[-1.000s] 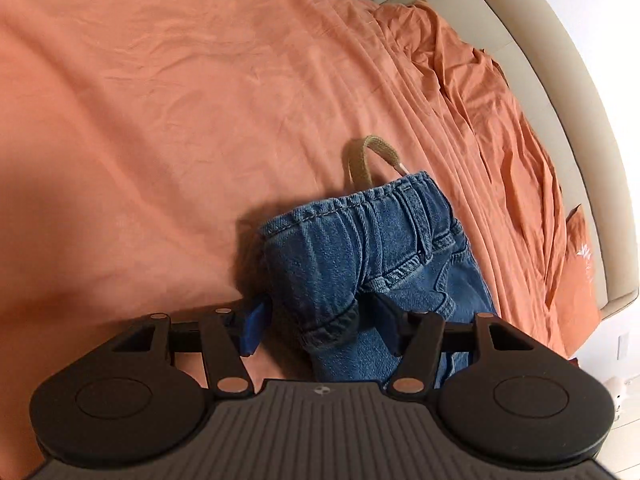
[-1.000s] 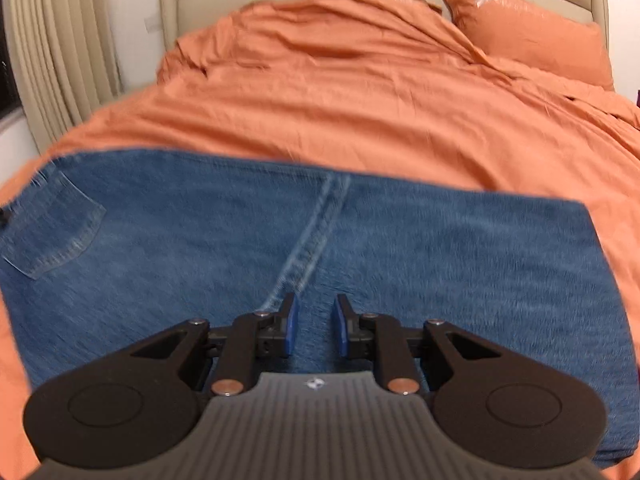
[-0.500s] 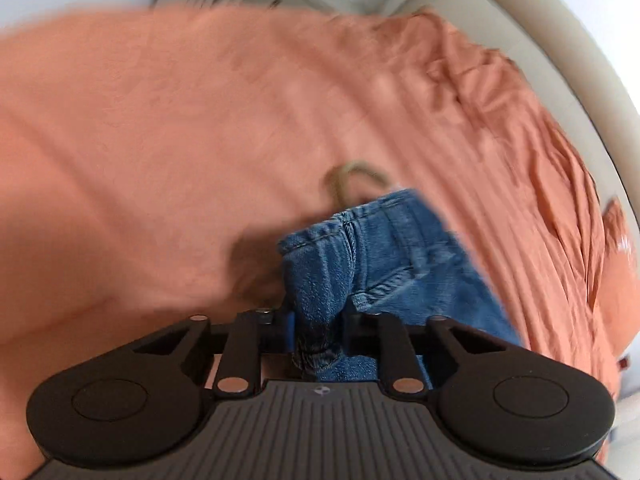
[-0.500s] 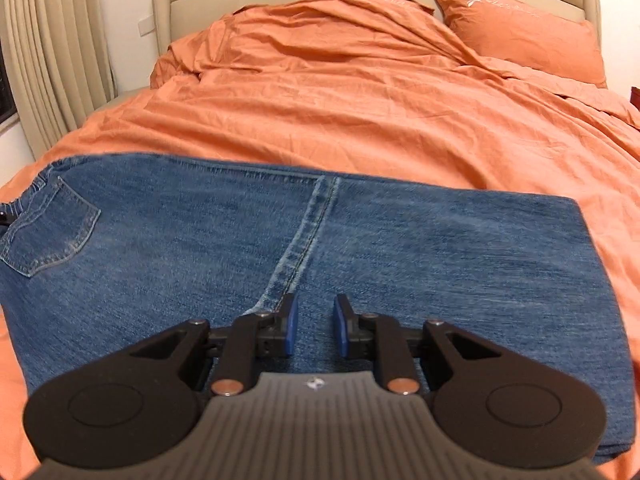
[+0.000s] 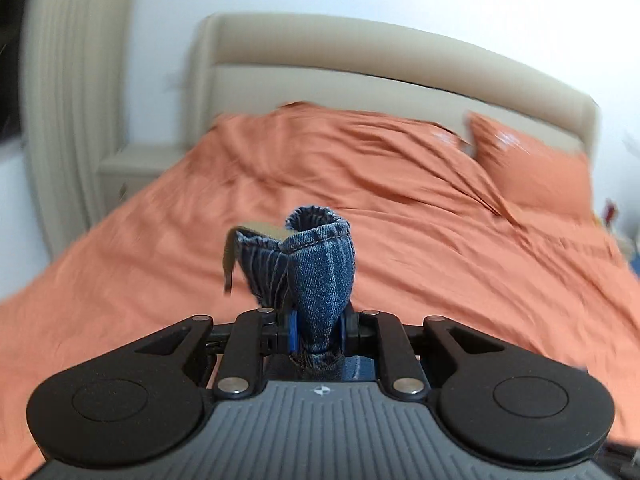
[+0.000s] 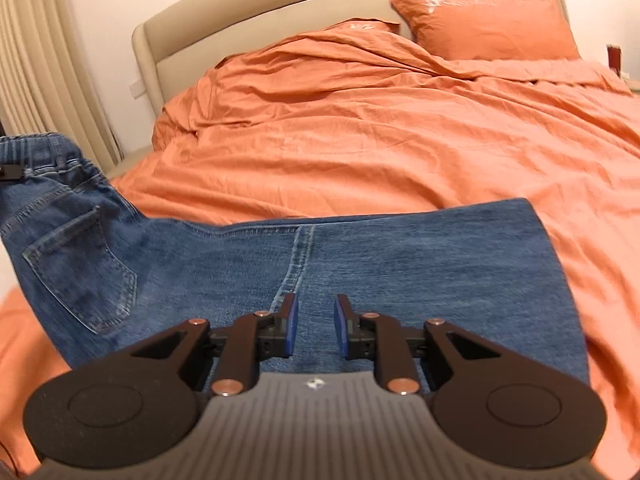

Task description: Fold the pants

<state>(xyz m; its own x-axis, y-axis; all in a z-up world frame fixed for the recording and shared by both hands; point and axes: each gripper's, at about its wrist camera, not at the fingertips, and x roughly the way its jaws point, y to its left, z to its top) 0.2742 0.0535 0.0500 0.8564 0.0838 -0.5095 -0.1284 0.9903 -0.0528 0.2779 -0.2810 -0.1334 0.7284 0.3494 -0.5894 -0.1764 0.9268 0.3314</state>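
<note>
Left gripper [image 5: 316, 330] has its jaws clamped on the bunched waistband of the jeans [image 6: 360, 264], lifted off the orange bed [image 6: 400, 140]. Right gripper [image 6: 314, 330] hovers over the legs, jaws slightly apart, holding nothing.

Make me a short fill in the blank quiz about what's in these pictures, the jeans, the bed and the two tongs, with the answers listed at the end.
1. The left tongs are clamped on a bunched fold of the ____ jeans.
2. The bed's duvet and pillow are both ____ in colour.
3. Between the pads of the right tongs there is ____ pinched.
4. The back pocket lies on the ____ side of the right wrist view.

Answers: blue; orange; nothing; left
</note>
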